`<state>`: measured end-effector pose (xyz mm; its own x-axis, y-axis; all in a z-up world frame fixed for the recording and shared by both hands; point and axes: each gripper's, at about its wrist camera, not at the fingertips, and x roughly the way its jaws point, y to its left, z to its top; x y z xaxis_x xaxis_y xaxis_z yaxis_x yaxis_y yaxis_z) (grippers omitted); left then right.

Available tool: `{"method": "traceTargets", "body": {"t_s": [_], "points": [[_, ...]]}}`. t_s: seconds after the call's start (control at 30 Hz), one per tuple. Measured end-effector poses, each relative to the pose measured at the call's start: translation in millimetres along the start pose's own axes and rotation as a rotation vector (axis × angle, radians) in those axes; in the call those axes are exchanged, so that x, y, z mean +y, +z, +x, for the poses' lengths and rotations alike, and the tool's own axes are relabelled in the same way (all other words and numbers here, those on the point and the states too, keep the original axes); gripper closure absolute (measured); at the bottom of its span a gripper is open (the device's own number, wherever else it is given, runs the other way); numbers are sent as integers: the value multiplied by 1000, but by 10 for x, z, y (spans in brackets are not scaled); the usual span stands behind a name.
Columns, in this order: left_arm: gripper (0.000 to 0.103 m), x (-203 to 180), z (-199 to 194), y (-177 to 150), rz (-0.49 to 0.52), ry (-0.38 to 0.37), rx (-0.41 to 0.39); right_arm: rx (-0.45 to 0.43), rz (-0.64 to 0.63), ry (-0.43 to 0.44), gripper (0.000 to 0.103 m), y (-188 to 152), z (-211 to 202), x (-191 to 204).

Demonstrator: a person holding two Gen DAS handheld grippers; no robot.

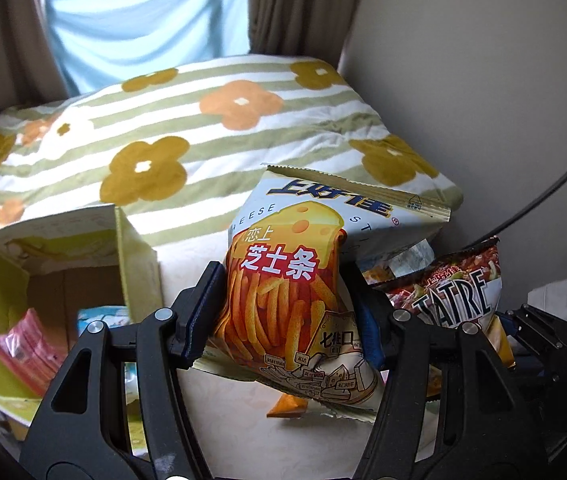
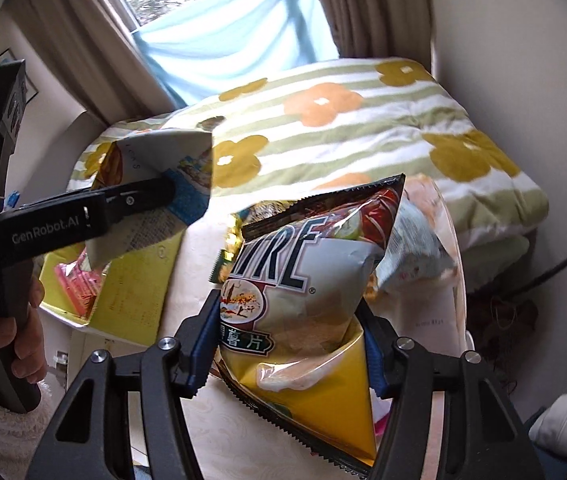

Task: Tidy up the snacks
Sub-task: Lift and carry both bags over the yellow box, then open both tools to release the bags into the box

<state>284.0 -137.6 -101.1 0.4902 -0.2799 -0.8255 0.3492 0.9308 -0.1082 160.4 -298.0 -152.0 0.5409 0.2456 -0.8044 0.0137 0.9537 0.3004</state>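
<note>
My left gripper [image 1: 283,312] is shut on a cheese stick bag [image 1: 291,272], white and orange with a cheese picture, held upright above the white table [image 1: 243,432]. The same bag shows in the right wrist view [image 2: 171,184], clamped in the left gripper over the box. My right gripper [image 2: 291,344] is shut on a potato chip bag [image 2: 307,304], white, dark red and yellow, held above the table; it also shows at the right of the left wrist view [image 1: 455,292]. A green cardboard box [image 1: 135,248] stands open at the left with pink packets [image 1: 27,348] inside.
A folded quilt [image 1: 203,128] with green stripes and orange flowers lies behind the table against the wall. More snack bags [image 2: 415,248] lie on the table behind the chip bag. A window with curtains [image 2: 211,40] is at the back. A small orange packet [image 1: 287,406] lies on the table.
</note>
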Motion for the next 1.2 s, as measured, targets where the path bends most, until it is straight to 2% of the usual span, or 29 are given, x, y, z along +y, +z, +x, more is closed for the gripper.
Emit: {"method": "traceTargets", "body": {"t_s": [0.23, 0.47, 0.6, 0.73, 0.93, 1.03, 1.2], "points": [[46, 641, -571, -62, -117, 97, -86, -32, -127, 74, 47, 259, -58, 441], [46, 1430, -818, -241, -205, 153, -96, -44, -246, 143, 47, 443, 120, 1224], [46, 1961, -847, -342, -242, 178, -74, -33, -257, 192, 47, 485, 287, 1701], [46, 2503, -766, -460, -270, 193, -39, 6, -271, 212, 47, 458, 639, 2251], [46, 3188, -393, -609, -295, 187, 46, 54, -249, 202, 47, 432, 1042, 2596], [46, 3364, -167, -617, -284, 175, 88, 73, -241, 181, 47, 420, 1219, 2709], [46, 3456, 42, -552, -282, 146, 100, 108, -233, 145, 47, 432, 1425, 2794]]}}
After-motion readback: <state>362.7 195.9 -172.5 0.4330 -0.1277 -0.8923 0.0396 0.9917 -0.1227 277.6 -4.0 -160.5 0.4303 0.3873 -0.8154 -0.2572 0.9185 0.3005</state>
